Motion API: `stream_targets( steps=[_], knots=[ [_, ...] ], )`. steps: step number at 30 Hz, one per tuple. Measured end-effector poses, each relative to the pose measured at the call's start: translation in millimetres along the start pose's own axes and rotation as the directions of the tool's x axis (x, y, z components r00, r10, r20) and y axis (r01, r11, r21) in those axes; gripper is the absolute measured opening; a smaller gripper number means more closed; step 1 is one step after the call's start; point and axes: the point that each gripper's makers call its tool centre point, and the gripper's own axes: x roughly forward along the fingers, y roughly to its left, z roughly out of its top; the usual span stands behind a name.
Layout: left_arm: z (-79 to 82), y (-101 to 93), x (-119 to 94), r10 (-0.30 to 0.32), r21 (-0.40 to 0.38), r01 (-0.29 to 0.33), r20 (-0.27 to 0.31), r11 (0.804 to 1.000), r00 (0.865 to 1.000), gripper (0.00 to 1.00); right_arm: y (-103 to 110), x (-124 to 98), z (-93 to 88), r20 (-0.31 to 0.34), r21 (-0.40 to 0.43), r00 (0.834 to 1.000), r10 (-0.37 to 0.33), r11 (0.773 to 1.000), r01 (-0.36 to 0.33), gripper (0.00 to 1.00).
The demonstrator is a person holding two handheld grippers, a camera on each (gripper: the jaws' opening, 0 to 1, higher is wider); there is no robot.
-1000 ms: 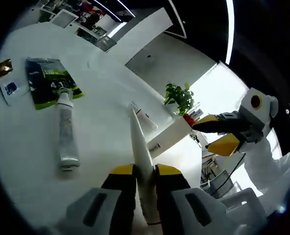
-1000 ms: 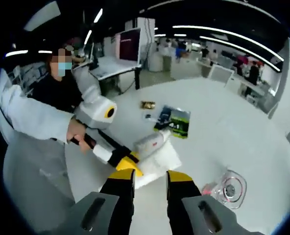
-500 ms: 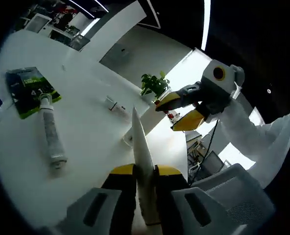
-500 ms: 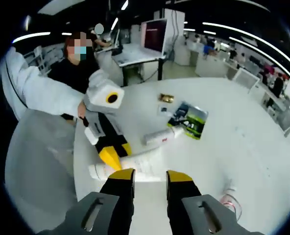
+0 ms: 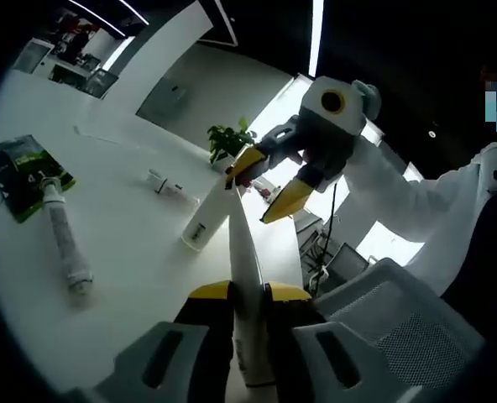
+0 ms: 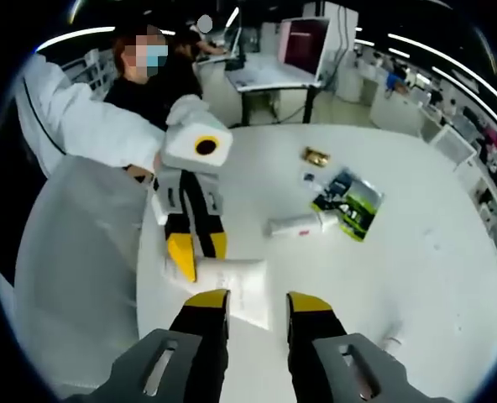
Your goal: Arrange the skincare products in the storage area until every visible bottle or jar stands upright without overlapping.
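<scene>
The left gripper (image 5: 248, 294) clamps a white squeeze tube (image 5: 247, 285) above the round white table (image 5: 139, 277); the right gripper (image 6: 247, 304), jaws apart, should seemingly take its crimped end.

We see a white tube (image 5: 247, 277) between yellow-tipped grey jaws, a white table (image 6: 433, 277), a green-and-black packet (image 6: 358, 203), a small gold sachet (image 6: 317, 155) and a person's white sleeve (image 6: 81, 134).

Three white tubes (image 5: 247, 277) (image 5: 64, 243) (image 5: 206, 222), one green packet (image 5: 18, 172), one gold sachet (image 6: 317, 156), two grippers (image 5: 248, 295) (image 6: 248, 300).
</scene>
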Motion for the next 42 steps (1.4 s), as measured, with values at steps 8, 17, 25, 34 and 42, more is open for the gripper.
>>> stream_targets(
  steps=[8,17,25,34,42],
  knots=[
    [-2.3,-5.8,-3,-0.025,0.044,0.025,-0.005,0.999,1.0,0.08,8,-1,-2.9,-0.053,-0.019,0.998,0.044,0.999,-0.045,0.04],
    [13.1,-9.5,7,-0.008,0.138,0.007,0.003,0.99,1.0,0.08,3,-26,7.0,-0.074,-0.061,0.997,0.015,0.998,-0.02,0.0],
    [24.2,-14.4,18,-0.007,0.211,0.007,0.0,0.977,1.0,0.09,-2,-39,24.3,-0.071,-0.1,0.997,0.012,0.995,-0.019,0.0],
    [32.5,-13.4,25,0.008,0.272,-0.003,-0.018,0.962,1.0,0.09,5,-48,42.9,-0.093,-0.178,0.995,0.036,0.983,-0.052,0.0],
    [26.2,-25.1,28,-0.015,0.377,0.048,-0.092,0.925,0.996,0.09,27,-53,35.6,-0.132,-0.193,0.982,0.138,0.968,-0.162,0.0]
  ],
)
